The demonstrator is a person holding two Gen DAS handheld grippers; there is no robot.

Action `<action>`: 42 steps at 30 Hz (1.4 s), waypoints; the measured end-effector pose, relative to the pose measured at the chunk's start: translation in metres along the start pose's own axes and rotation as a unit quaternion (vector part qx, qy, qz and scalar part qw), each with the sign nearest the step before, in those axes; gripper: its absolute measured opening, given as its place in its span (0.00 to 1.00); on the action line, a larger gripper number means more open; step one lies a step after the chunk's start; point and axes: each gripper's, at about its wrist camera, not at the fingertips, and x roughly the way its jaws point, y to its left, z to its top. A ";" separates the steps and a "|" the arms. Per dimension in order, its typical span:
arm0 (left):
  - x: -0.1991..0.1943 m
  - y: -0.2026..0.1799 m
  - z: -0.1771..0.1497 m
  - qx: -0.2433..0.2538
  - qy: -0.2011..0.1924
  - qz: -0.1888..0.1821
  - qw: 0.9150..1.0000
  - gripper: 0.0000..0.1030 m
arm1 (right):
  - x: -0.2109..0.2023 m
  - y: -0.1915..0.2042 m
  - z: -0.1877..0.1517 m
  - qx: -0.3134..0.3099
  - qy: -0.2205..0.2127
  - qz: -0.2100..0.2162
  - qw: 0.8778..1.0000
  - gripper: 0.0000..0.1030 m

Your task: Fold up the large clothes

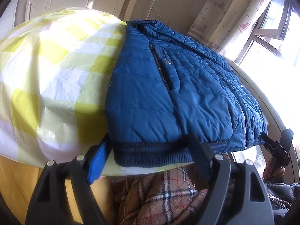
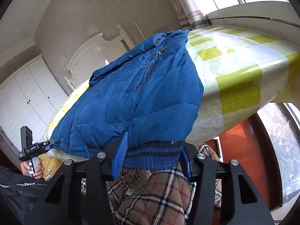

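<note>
A blue quilted jacket [image 1: 168, 86] lies on a bed with a yellow-and-white checked cover [image 1: 52, 71]; its ribbed hem [image 1: 153, 153] hangs at the near edge. My left gripper [image 1: 150, 159] is open, its fingers straddling the hem at the jacket's left part. The right wrist view shows the jacket [image 2: 131, 97] and its hem [image 2: 153, 157] between the open fingers of my right gripper [image 2: 153, 159]. The right gripper [image 1: 270, 142] shows in the left wrist view at the hem's right corner. The left gripper [image 2: 46, 144] shows in the right wrist view at the hem's left corner.
A plaid blanket [image 1: 165, 193] lies below the bed edge. A white headboard [image 2: 90, 56] and white wardrobe [image 2: 28, 93] stand behind. A window [image 1: 270, 37] with a patterned curtain [image 1: 225, 9] is at the right. A reddish wooden piece [image 2: 249, 146] stands by the bed.
</note>
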 end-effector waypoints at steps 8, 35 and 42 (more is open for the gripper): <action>0.005 -0.002 0.009 -0.015 -0.011 -0.002 1.000 0.68 | 0.021 -0.009 0.010 0.018 0.004 -0.018 1.000 0.66; -0.165 -0.047 0.056 0.082 -0.153 -0.136 0.975 0.14 | -0.132 0.136 0.051 -0.209 -0.104 0.030 0.972 0.16; -0.070 -0.092 0.244 0.054 -0.157 -0.066 0.984 0.14 | -0.028 0.143 0.228 -0.167 -0.106 -0.042 0.979 0.16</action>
